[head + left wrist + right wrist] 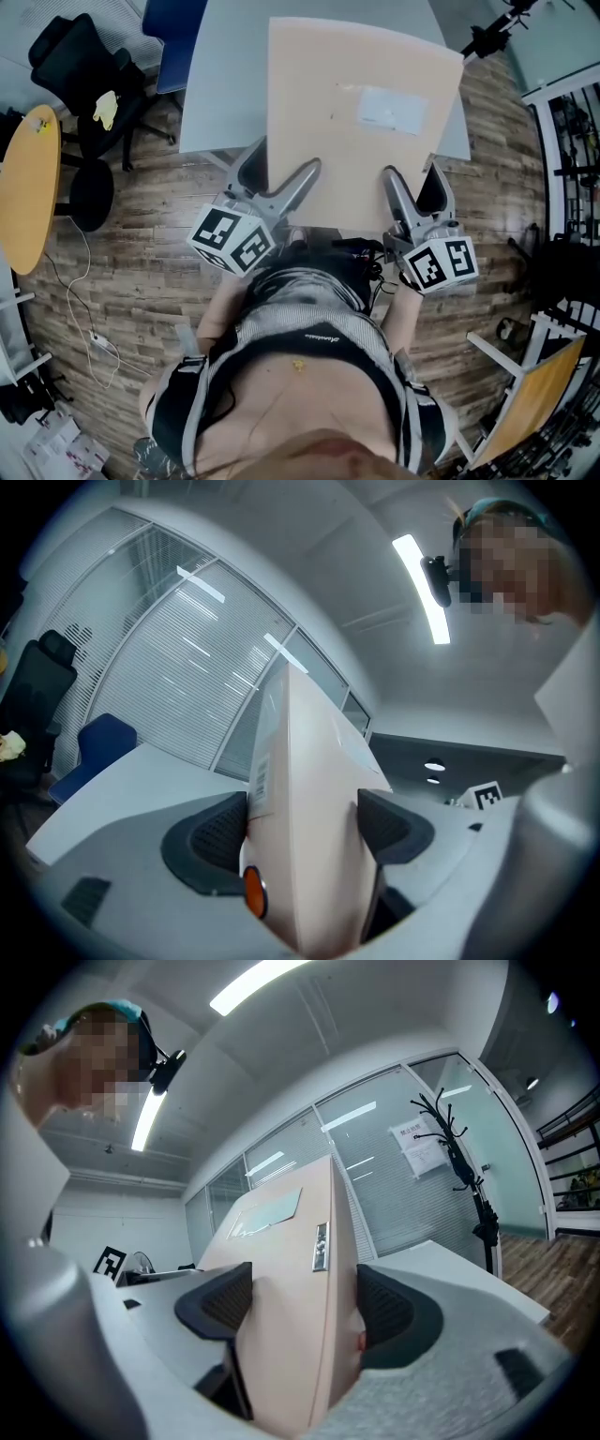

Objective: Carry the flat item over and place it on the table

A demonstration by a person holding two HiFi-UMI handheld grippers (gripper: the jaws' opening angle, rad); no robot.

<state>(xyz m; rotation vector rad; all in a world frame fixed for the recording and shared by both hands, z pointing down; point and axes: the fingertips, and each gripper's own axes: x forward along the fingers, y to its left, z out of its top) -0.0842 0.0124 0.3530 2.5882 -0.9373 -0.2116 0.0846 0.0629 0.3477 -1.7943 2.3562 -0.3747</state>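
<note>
The left tool [278, 178] & right tool [415, 187] each pinch the near edge of the flat tan cardboard box [361, 122], held partly over the grey counter [220, 84]. It looks stiff, prob. light; two edge grips suit it.

- The flat box [361, 122] is dead ahead of you at 12 o'clock, overlapping the table [220, 94] behind it.
- Your left gripper [279, 176] clamps the box's near edge toward 11 o'clock; your right gripper [415, 187] clamps it toward 1 o'clock.
- An office chair [75, 66] stands at 10 o'clock, left of the table.
- A round tabletop [28, 187] lies at 9 o'clock.
- A coat stand [492, 33] stands at 1 o'clock.
</note>
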